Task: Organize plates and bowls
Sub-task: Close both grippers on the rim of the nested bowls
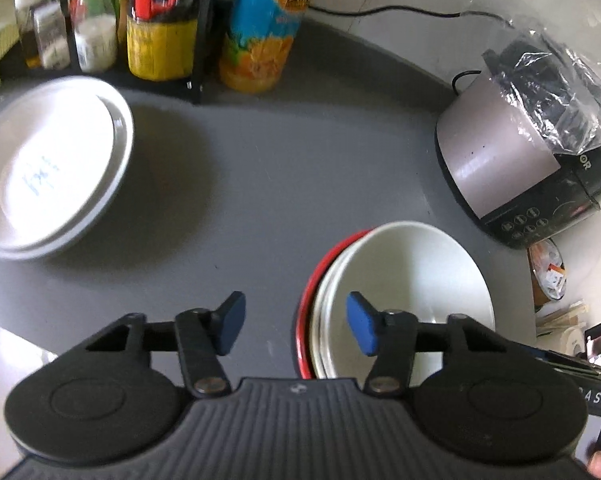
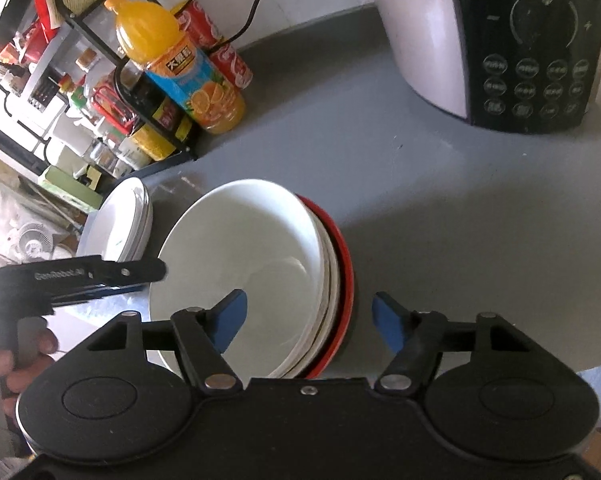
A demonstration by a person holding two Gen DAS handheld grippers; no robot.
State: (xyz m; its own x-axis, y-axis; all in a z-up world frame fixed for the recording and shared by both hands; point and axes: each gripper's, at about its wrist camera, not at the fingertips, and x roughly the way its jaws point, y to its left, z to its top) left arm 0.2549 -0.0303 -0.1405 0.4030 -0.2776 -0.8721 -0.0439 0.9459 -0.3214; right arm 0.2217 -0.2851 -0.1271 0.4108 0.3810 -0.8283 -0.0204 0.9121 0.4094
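Note:
A stack of white bowls [image 1: 420, 272] [image 2: 240, 248] nests in a red-rimmed bowl [image 1: 340, 244] [image 2: 342, 256] on the grey counter. My left gripper [image 1: 298, 322] is open and straddles the stack's left rim, one blue pad inside the top bowl and the other outside, neither pressing. My right gripper [image 2: 308, 318] is open and straddles the opposite rim the same way, with a gap on its outer side. A stack of white plates [image 1: 56, 164] [image 2: 120, 224] lies to the left of the bowls, apart from both grippers.
An orange juice bottle [image 1: 260, 40] [image 2: 188, 76] and a black rack of jars [image 1: 160, 32] stand at the back left, with red cans [image 2: 216, 48] behind. A cooker with a black button panel [image 1: 500, 160] [image 2: 500, 40] sits at the back right. The counter's front edge runs close under both grippers.

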